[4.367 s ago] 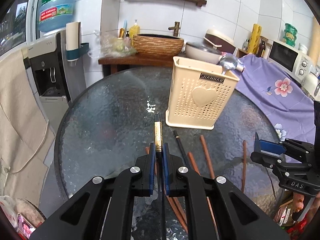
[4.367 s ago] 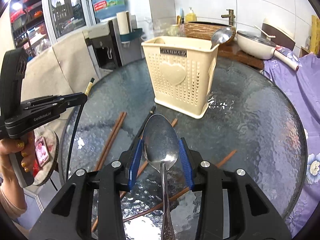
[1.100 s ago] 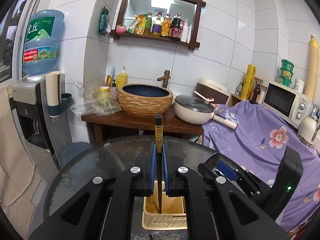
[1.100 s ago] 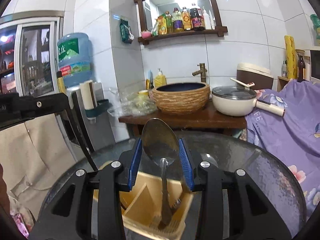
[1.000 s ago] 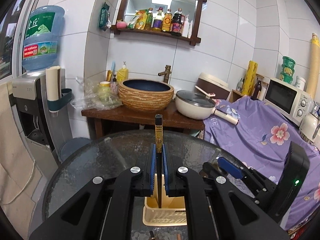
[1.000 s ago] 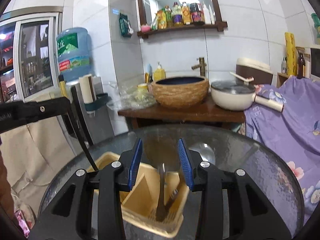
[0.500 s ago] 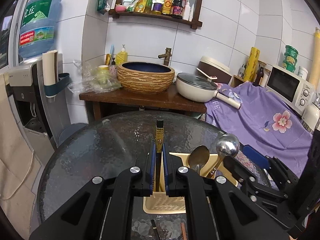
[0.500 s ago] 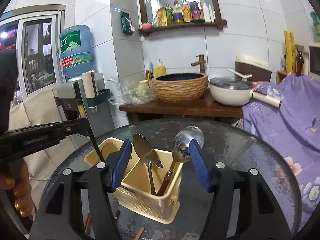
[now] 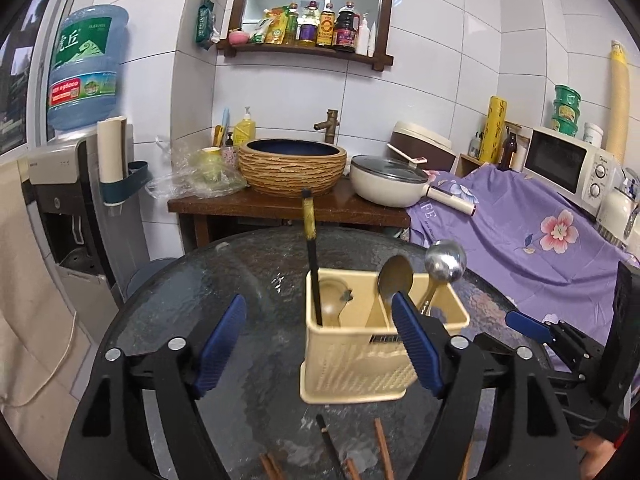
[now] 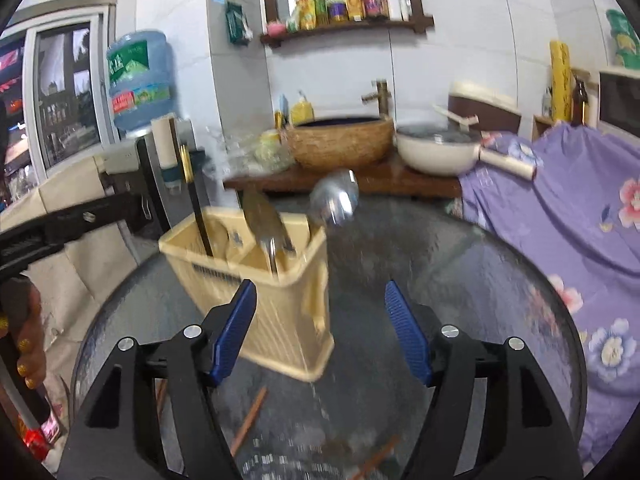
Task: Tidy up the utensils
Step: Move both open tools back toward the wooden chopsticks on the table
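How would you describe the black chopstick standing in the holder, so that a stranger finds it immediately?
On the round dark glass table stands a cream perforated plastic utensil holder. In its left compartment one long black chopstick with a gold band near its top stands nearly upright. Its neighbours are steel spoons; the other chopsticks lie flat on the table.

Two wrist fisheye views near a cream utensil holder (image 9: 372,356).
Left wrist camera faces its labelled front; right wrist camera sees it (image 10: 276,280) cornerwise from the right. Both share the basin (image 9: 292,166) behind it.
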`<act>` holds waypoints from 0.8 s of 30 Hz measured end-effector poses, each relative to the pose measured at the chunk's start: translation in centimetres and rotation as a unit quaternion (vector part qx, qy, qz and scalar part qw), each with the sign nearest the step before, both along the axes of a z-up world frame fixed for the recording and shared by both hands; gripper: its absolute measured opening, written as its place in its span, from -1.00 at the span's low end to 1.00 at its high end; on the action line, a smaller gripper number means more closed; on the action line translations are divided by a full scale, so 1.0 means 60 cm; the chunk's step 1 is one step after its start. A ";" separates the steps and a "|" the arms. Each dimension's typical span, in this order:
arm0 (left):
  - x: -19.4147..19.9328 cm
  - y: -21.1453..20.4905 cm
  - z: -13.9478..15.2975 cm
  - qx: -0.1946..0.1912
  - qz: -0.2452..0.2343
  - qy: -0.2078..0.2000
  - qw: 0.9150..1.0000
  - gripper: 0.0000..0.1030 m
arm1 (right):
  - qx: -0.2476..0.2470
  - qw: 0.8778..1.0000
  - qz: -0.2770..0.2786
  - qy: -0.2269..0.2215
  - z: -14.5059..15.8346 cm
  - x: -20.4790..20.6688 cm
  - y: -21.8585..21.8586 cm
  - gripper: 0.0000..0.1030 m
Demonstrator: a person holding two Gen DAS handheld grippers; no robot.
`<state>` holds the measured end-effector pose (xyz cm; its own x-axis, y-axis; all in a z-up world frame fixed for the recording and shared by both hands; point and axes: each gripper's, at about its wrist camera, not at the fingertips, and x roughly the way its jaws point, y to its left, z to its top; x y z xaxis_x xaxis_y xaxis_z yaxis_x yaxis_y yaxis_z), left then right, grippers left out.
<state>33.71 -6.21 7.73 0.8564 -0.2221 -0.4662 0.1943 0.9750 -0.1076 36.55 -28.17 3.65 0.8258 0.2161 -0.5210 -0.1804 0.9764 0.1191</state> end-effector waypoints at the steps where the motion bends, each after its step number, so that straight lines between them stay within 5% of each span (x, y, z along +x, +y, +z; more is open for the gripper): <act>1: -0.007 0.005 -0.009 0.000 0.001 0.008 1.000 0.54 | -0.006 1.000 -0.001 0.009 -0.008 -0.006 0.000 0.31; 9: -0.048 0.030 -0.098 0.048 0.001 0.074 0.996 0.60 | -0.060 0.995 -0.006 0.081 -0.082 -0.052 -0.004 0.31; 13: -0.060 0.064 -0.140 0.041 0.015 0.113 0.993 0.59 | -0.058 0.992 -0.006 0.109 -0.113 -0.068 -0.014 0.31; 24: -0.088 0.078 -0.214 0.051 0.013 0.176 0.983 0.14 | -0.073 0.986 -0.009 0.152 -0.158 -0.090 -0.002 0.31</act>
